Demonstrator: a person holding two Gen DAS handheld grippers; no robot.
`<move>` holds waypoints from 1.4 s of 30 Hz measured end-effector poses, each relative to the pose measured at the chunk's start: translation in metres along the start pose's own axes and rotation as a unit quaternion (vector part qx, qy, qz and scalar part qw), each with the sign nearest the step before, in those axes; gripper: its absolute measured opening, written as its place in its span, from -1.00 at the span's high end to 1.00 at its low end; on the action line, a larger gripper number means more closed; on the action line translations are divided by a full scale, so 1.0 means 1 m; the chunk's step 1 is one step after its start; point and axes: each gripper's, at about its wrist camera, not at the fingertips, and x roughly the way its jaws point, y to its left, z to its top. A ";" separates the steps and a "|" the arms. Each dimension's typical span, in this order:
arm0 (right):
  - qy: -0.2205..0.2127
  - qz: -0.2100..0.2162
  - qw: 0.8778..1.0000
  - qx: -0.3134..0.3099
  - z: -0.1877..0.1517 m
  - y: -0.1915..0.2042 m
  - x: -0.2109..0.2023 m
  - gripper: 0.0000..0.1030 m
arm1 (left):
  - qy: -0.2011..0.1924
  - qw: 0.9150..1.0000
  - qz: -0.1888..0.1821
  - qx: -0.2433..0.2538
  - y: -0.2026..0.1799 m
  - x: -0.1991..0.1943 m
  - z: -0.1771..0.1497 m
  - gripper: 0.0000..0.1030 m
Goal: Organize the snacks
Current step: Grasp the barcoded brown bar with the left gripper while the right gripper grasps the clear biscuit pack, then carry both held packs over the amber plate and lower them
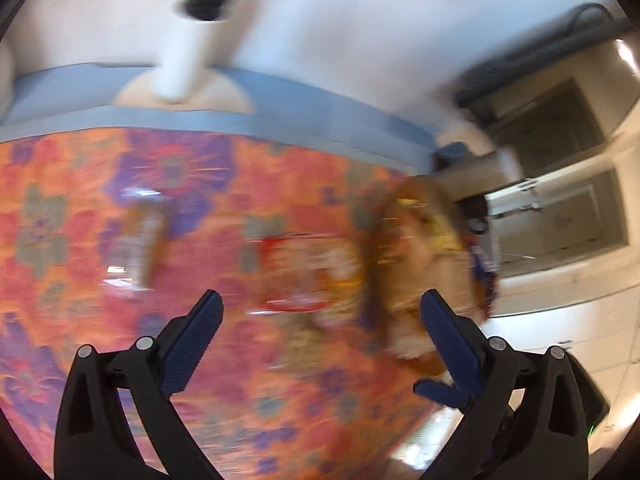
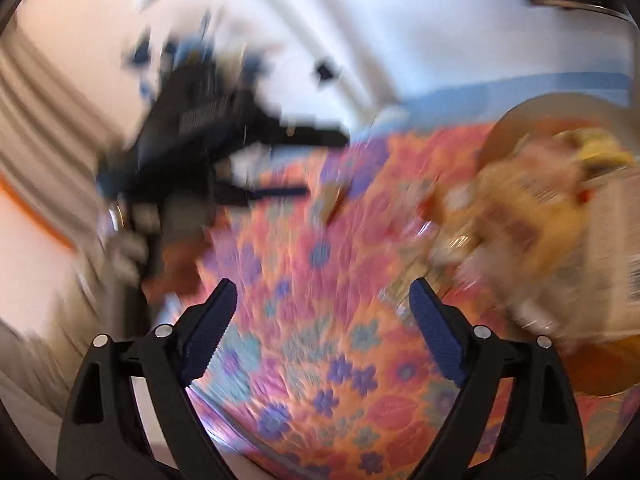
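Both views are blurred by motion. My left gripper [image 1: 320, 320] is open and empty above a floral orange and purple tablecloth [image 1: 120, 200]. A red snack packet [image 1: 300, 272] lies just ahead of it, and a long thin packet [image 1: 140, 240] lies to the left. A brown basket [image 1: 420, 260] holding several snacks sits at the right. My right gripper [image 2: 322, 308] is open and empty over the cloth [image 2: 320, 360]. The basket [image 2: 540, 220] with snack packets is at its right. The left gripper [image 2: 192, 140] shows at the upper left.
The table has a blue edge [image 1: 280, 120] at the far side, with a white stand [image 1: 184, 72] on it. White cabinets [image 1: 560, 200] stand at the right. A person's light clothing [image 2: 40, 160] fills the left of the right wrist view.
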 end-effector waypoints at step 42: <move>-0.136 -0.163 0.977 -0.026 0.040 0.015 -0.002 0.11 | -0.131 0.975 0.150 0.098 0.031 -0.024 -0.010 0.35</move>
